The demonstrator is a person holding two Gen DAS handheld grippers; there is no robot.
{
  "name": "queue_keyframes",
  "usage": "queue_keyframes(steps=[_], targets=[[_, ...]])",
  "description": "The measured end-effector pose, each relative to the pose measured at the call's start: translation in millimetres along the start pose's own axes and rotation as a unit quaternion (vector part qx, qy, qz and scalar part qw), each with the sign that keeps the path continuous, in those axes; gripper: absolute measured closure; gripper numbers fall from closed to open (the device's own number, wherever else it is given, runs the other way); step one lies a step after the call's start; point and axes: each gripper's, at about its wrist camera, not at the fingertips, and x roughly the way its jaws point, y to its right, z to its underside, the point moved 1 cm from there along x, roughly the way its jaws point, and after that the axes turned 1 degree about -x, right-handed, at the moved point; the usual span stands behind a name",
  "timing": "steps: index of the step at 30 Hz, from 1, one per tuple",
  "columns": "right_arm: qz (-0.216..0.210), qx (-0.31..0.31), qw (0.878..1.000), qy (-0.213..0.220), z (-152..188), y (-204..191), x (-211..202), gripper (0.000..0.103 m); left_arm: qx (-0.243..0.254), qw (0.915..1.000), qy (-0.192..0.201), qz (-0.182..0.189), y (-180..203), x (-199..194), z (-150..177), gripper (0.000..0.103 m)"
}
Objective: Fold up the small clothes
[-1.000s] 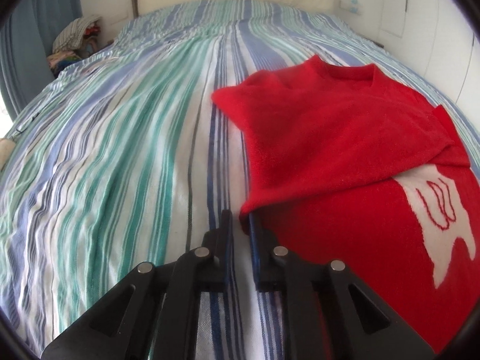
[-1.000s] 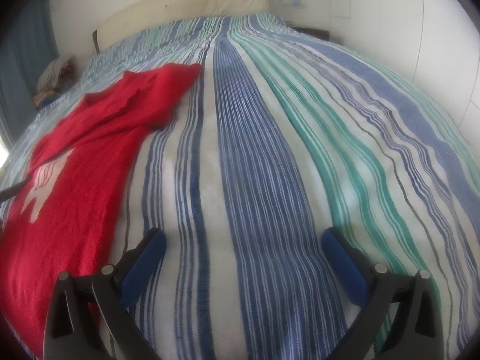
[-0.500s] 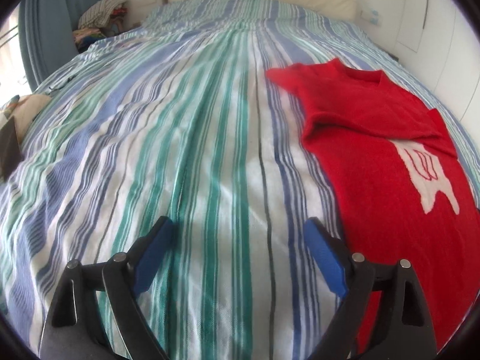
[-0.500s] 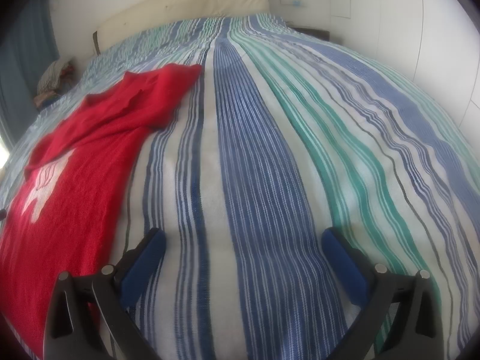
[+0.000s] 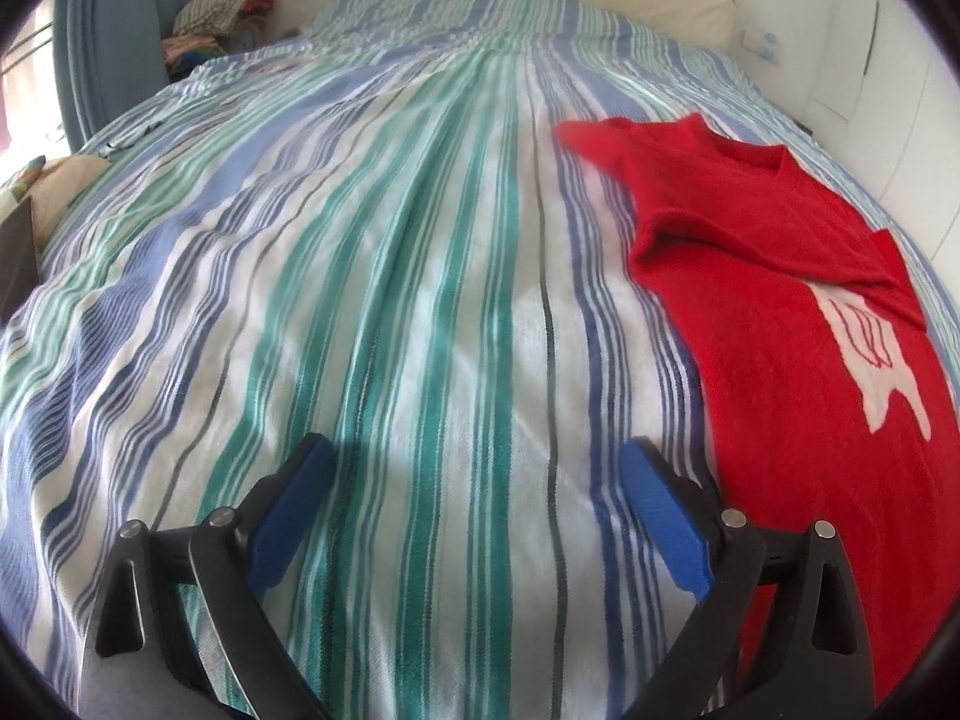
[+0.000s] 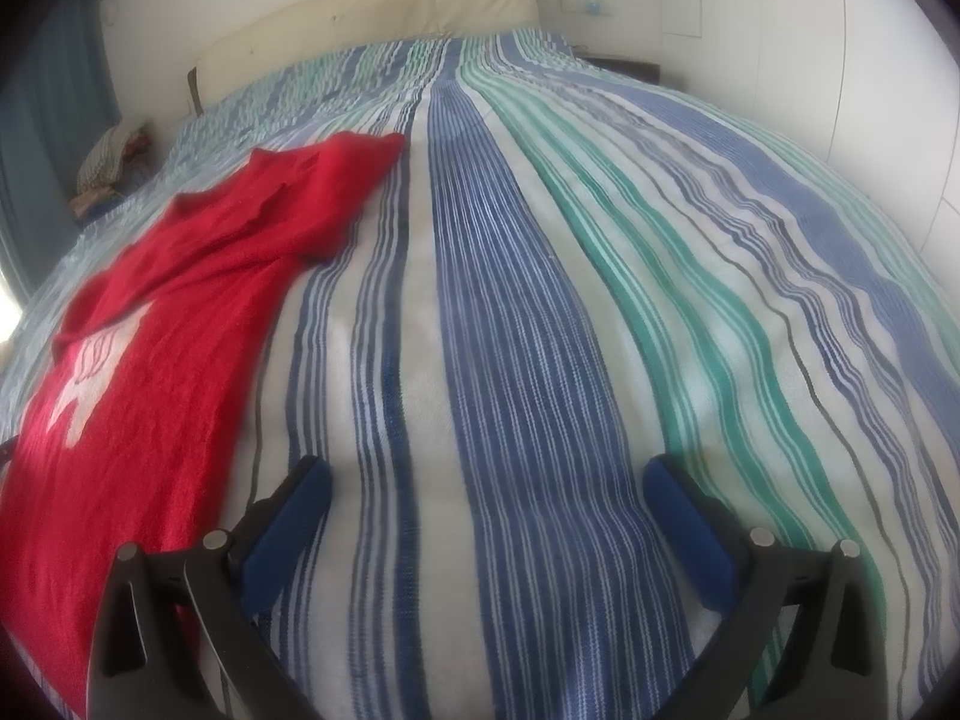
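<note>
Released from the left gripper (image 5: 471, 507), whose fingers are opening on nothing, the red sweater (image 5: 774, 312) lies at 2 o'clock on the bed (image 5: 360, 276). Right gripper (image 6: 486, 525) fingers are spread. The folded sleeve may slip open if dragged.

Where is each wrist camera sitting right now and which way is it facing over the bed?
Left wrist: rides the left gripper, angled down along the striped bedspread toward the headboard; jaws opening, nothing between them; red sweater to their right.
Right wrist: rides the right gripper, also facing the headboard; wide-open blue pads over bare bedspread, sweater to their left.
Shared: sweater, bedspread, headboard, and a clothes pile by the curtain.
</note>
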Motion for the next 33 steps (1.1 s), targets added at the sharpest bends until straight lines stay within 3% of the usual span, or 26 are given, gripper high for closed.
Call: queue_keyframes(steps=[14,33], targets=[[-0.001,0.0,1.0,0.0,0.1,-0.1,-0.3,0.0,0.011,0.9998,0.001,-0.02,4.3,4.1,2.6,0.001],[0.002,-0.001,1.0,0.0,0.3,-0.5,-1.1,0.0,0.01,0.9998,-0.001,-0.017,4.5,4.9,2.9,0.001]])
